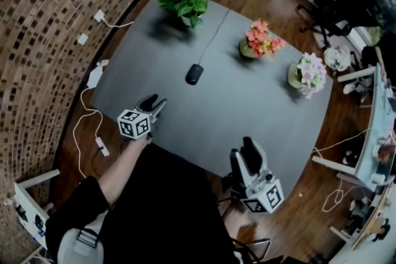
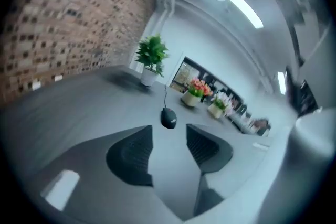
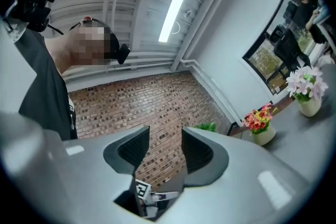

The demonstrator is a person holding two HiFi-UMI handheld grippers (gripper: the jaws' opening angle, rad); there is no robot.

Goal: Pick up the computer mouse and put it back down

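light: even, ceiling strip (image 3: 176,8) | blur: left gripper view | edges: fisheye-warped

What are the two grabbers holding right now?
Nothing. The left gripper and right gripper both have open, empty jaws; the computer mouse lies on the table, apart from both.

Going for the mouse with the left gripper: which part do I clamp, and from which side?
Clamp the computer mouse across its two long flanks, near mid-body. Its cable leaves the far end, so come from the near, cable-free end. The left gripper sits on that side, its jaws open, empty and roughly lined up on the mouse.
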